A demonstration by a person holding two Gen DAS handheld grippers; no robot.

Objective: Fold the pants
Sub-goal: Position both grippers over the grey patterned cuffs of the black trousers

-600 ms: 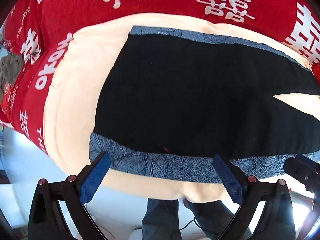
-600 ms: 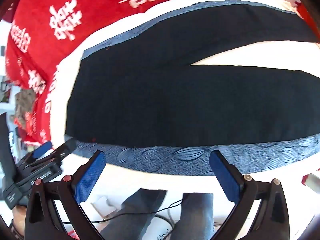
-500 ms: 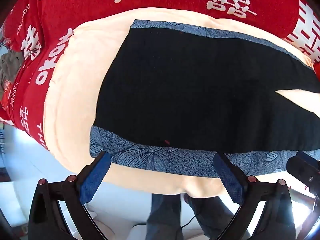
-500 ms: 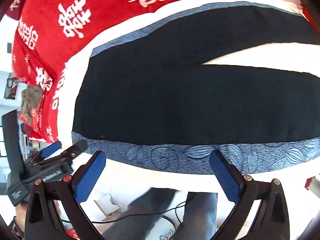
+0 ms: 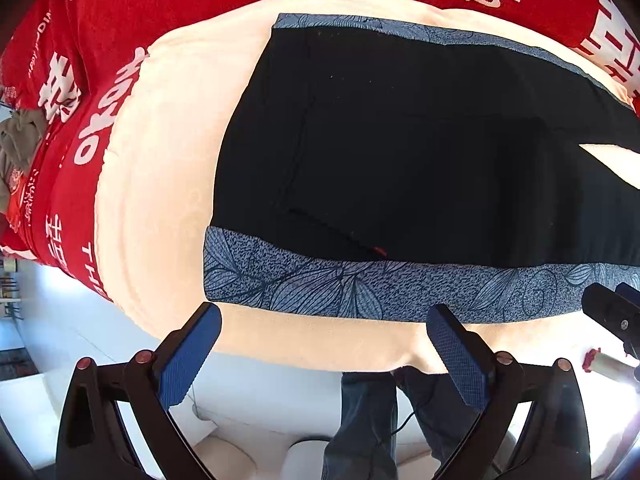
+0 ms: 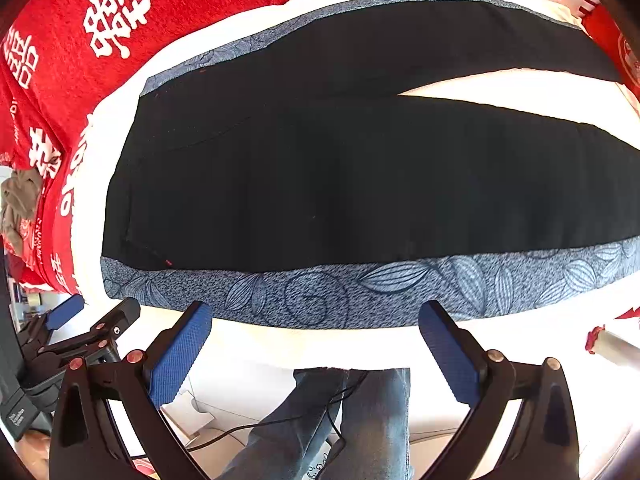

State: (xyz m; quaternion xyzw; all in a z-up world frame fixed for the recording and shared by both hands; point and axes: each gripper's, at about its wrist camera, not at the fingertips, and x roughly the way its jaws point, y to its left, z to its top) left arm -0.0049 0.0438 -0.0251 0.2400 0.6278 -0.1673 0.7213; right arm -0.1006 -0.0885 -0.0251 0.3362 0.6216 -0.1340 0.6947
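Black pants (image 5: 420, 152) with grey-blue leaf-print side stripes (image 5: 360, 288) lie flat on a cream blanket (image 5: 160, 184), legs running to the right and slightly spread. They also show in the right wrist view (image 6: 320, 184), near stripe (image 6: 360, 288) closest. My left gripper (image 5: 324, 352) is open and empty, hovering just off the near stripe by the waist end. My right gripper (image 6: 316, 348) is open and empty, hovering just off the near stripe further along the leg. The left gripper also shows in the right wrist view (image 6: 76, 332).
The blanket lies on a red cover with white characters (image 5: 132, 12). The surface's near edge (image 5: 300, 356) drops to a white floor, where the person's jeans-clad legs (image 6: 340, 420) stand. A grey-brown cloth (image 5: 20, 140) lies at far left. A small red-tipped object (image 6: 608, 344) sits at right.
Both grippers have moved closer to the near edge of the pants, which now sit larger and lower in both views. Both jaws stay open.
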